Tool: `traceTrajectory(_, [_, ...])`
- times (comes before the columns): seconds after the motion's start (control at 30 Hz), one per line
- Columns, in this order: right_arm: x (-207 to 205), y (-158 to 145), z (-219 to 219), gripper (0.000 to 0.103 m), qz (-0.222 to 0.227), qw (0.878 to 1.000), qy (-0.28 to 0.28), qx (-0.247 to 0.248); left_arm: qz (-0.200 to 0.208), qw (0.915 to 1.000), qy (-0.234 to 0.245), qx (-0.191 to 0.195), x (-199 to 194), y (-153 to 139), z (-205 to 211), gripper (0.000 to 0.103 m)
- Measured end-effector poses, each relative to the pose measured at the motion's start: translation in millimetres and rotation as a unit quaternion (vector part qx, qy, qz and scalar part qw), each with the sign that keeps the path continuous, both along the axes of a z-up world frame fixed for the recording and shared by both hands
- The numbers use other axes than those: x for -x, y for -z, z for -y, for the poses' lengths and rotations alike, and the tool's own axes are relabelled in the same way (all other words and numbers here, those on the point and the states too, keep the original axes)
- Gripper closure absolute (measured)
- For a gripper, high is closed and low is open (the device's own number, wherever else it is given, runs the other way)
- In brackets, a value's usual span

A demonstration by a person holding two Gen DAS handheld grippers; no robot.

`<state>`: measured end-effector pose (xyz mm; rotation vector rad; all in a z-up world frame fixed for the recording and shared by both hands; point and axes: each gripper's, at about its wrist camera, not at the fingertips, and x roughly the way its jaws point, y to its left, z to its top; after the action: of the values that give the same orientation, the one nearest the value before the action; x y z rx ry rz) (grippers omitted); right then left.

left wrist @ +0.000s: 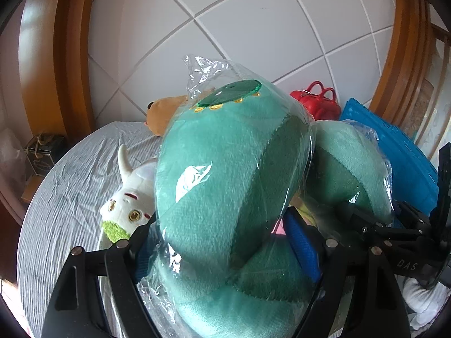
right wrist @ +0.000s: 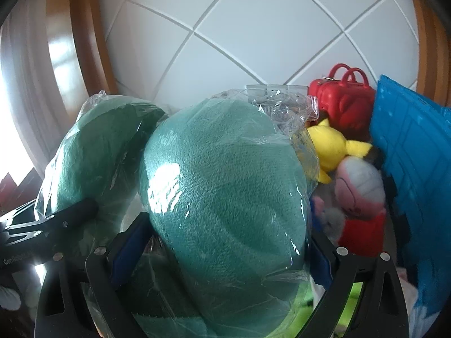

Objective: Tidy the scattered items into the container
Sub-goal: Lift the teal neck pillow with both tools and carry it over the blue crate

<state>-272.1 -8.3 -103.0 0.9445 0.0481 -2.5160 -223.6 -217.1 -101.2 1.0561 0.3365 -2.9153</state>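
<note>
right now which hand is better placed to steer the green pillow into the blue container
Right, probably. Both grippers clamp the plastic-wrapped green pillow, but the blue container stands just right of the right gripper. From the left gripper it lies beyond the pillow's other lobe.

Matt teal plush pillow (left wrist: 225, 169) sealed in glossy, crinkled clear plastic wrap (left wrist: 203, 67), crumpled striped cotton bed sheet (left wrist: 70, 174), shiny red hard-shell plastic case (right wrist: 344, 98), ribbed blue plastic crate (right wrist: 408, 146), fuzzy yellow plush toy (right wrist: 332, 146), glossy varnished wood frame (left wrist: 73, 56), smooth padded white headboard (left wrist: 253, 28).
</note>
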Motion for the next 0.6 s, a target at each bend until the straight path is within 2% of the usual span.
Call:
traceTrajectory(0.3, [-49.5, -17.9, -37.5, 0.005, -0.017, 0.998, 0.057, -0.005, -0.019, 0.9978, 0.063, -0.005, -25.3, -13.2, -33.2, 0.021])
traceTrajectory(0.6, [-114.0, -21.4, -83.5, 0.006, -0.015, 0.990, 0.142, -0.020, -0.016, 0.9888, 0.147, -0.020, -49.7, -11.9, -79.5, 0.021])
